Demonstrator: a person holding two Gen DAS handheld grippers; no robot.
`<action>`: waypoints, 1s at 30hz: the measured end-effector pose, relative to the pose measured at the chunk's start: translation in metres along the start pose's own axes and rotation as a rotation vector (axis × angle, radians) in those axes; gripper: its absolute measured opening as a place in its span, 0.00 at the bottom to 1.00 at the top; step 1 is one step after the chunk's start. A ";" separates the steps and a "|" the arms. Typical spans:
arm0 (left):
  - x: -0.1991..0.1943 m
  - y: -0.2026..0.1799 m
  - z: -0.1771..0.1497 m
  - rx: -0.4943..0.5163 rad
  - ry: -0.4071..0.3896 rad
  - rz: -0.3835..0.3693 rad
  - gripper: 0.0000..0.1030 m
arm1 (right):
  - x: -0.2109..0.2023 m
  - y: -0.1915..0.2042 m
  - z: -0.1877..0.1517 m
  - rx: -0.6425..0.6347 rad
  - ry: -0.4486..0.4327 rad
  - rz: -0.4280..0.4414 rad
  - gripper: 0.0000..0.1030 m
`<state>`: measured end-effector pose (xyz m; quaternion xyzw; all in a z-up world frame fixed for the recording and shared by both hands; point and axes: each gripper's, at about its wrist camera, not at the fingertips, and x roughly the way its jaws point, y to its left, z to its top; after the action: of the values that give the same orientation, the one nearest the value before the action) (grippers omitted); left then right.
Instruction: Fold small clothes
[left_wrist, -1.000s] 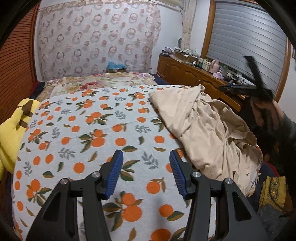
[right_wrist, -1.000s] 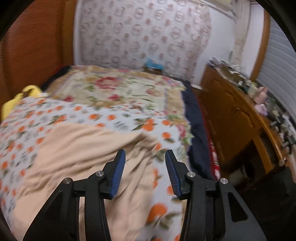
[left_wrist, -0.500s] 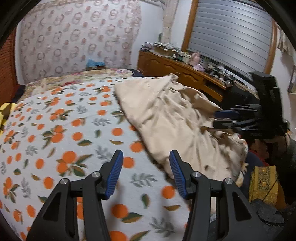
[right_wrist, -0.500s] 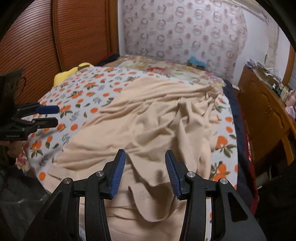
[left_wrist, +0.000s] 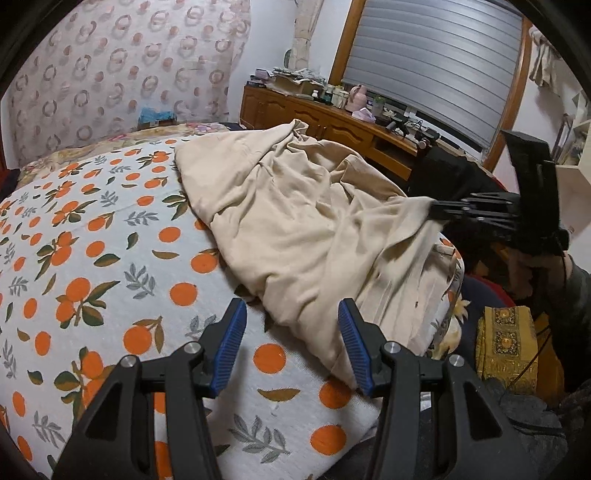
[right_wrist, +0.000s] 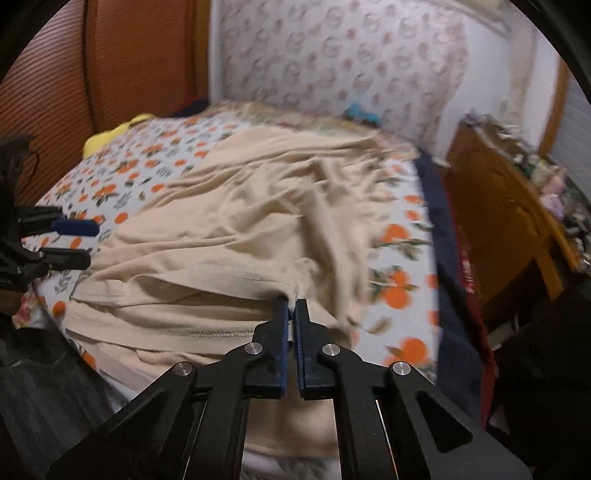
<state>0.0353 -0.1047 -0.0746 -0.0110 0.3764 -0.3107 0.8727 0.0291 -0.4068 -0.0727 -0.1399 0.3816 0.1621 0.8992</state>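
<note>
A crumpled beige garment (left_wrist: 306, 210) (right_wrist: 240, 206) lies on the right half of a bed covered by a white sheet with orange fruit print (left_wrist: 92, 258). My right gripper (right_wrist: 291, 306) is shut on the garment's hemmed edge, with cloth pinched between the blue pads; in the left wrist view it (left_wrist: 436, 212) grips the cloth at the bed's right side. My left gripper (left_wrist: 290, 325) stands open just above the garment's near corner, with nothing pressed between its fingers; the right wrist view shows it (right_wrist: 79, 243) at the left edge of the bed.
A wooden dresser (left_wrist: 325, 122) with clutter runs along the right wall under a shuttered window. A yellow item (right_wrist: 107, 136) lies at the bed's far left. A patterned curtain (left_wrist: 110, 74) hangs behind the bed. A yellow patterned bag (left_wrist: 506, 350) sits on the floor.
My right gripper has dropped to the garment's hem and closed on it. My left gripper has shifted toward the garment's near corner, still open.
</note>
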 end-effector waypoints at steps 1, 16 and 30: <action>0.000 0.000 0.000 -0.001 0.001 -0.001 0.50 | -0.005 -0.005 -0.004 0.014 0.003 -0.001 0.00; 0.005 -0.023 -0.011 0.052 0.075 -0.076 0.27 | -0.013 -0.025 -0.027 0.116 0.024 0.000 0.16; 0.016 -0.022 -0.015 0.024 0.120 -0.088 0.27 | -0.022 -0.033 -0.015 0.164 -0.103 -0.011 0.43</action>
<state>0.0215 -0.1279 -0.0902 0.0016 0.4234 -0.3536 0.8341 0.0186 -0.4459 -0.0626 -0.0595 0.3462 0.1323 0.9269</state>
